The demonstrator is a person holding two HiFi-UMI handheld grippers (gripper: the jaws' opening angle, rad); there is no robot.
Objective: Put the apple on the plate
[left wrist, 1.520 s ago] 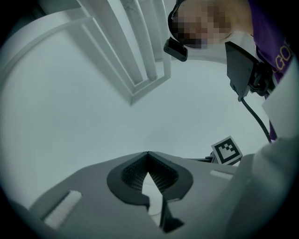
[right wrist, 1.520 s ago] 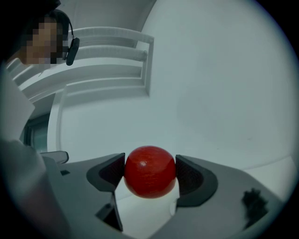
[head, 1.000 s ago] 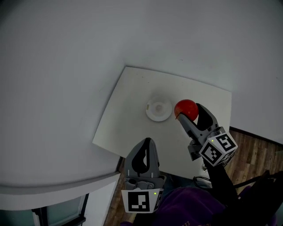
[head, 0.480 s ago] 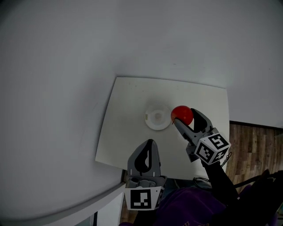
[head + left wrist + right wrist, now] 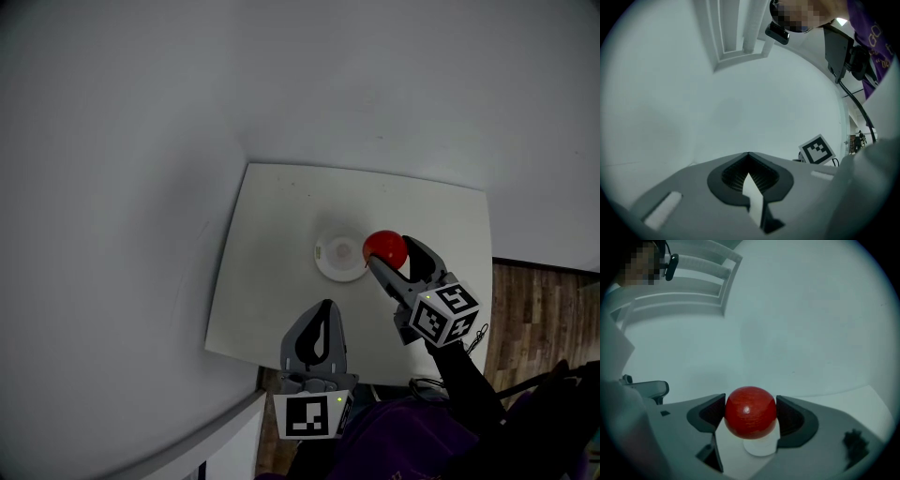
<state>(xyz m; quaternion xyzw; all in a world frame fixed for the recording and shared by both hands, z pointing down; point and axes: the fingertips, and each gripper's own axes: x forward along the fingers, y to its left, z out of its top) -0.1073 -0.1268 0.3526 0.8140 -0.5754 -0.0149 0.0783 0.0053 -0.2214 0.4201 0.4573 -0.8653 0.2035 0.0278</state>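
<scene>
Apple (image 5: 384,246) update as I watch: white table (image 5: 272,220) spread below, my left gripper (image 5: 324,306) hanging by its near edge with jaws pressed together on nothing, my right gripper (image 5: 392,253) clamped on that red fruit, over the right edge of the little plate (image 5: 325,263).

Bare, plain indoor room, home or lab unclear: blank white walls (image 5: 141,141), white table (image 5: 272,281) at centre, wood-plank floor (image 5: 539,309) at 4 o'clock.
</scene>
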